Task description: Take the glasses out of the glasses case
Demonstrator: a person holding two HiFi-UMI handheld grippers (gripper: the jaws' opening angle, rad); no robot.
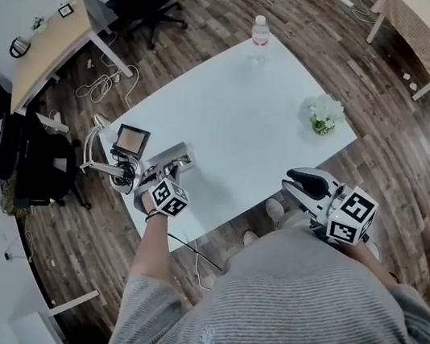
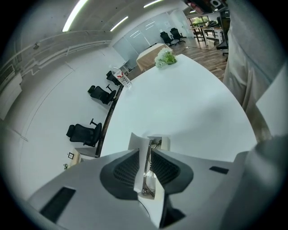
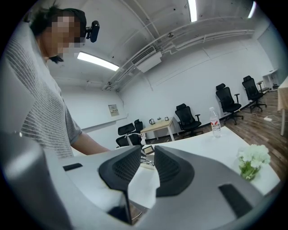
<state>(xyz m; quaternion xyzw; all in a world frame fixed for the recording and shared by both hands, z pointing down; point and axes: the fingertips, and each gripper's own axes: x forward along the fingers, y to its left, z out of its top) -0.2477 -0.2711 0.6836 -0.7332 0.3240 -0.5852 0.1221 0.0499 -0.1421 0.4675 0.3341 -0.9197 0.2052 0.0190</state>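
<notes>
The grey glasses case [image 1: 173, 158] lies at the left end of the white table [image 1: 230, 115]. My left gripper [image 1: 158, 171] reaches onto it from the near side. In the left gripper view the jaws [image 2: 147, 168] stand nearly together, with a thin white wall of the case [image 2: 135, 143] and a slim metal piece [image 2: 150, 155] pinched between them. I cannot tell whether that metal piece belongs to the glasses. My right gripper [image 1: 302, 181] hangs off the table's front edge near the person's body. Its jaws [image 3: 147, 168] are close together with nothing between them.
A water bottle [image 1: 259, 30] stands at the far edge and a small bunch of white flowers [image 1: 322, 115] at the right end. A small screen on a lamp-like arm [image 1: 130, 142] sits just behind the case. Office chairs and a wooden desk [image 1: 47, 44] stand beyond.
</notes>
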